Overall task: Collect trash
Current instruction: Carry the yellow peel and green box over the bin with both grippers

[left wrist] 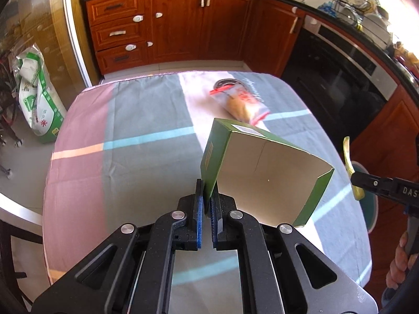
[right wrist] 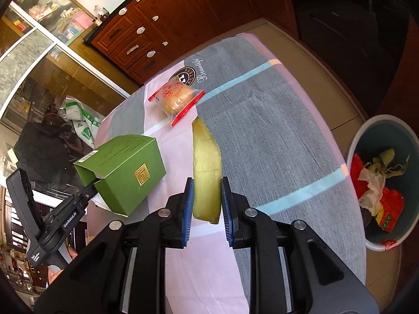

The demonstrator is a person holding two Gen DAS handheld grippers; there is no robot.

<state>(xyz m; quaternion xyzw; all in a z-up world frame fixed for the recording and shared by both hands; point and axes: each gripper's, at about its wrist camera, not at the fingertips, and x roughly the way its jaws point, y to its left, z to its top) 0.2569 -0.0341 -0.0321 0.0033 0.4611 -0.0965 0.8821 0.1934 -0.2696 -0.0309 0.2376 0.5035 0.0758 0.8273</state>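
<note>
Both pieces are lifted clear of the cloth-covered desk (right wrist: pixel 275 120): the left gripper (left wrist: pixel 207 196) has its fingers pinched tight on one wall of the empty green cardboard box (left wrist: pixel 262 172), and the right gripper (right wrist: pixel 207 198) clamps the yellow-green strip of fruit peel (right wrist: pixel 205 167). Next, I judge, both go to the round blue waste bin (right wrist: pixel 377 141) on the floor, right of the right fingers (already part full). Ahead of the fingers lies a red-edged clear snack packet (right wrist: pixel 176 99); the cloth reads "Beautif…", the left tool "GenRobot.AI".
</note>
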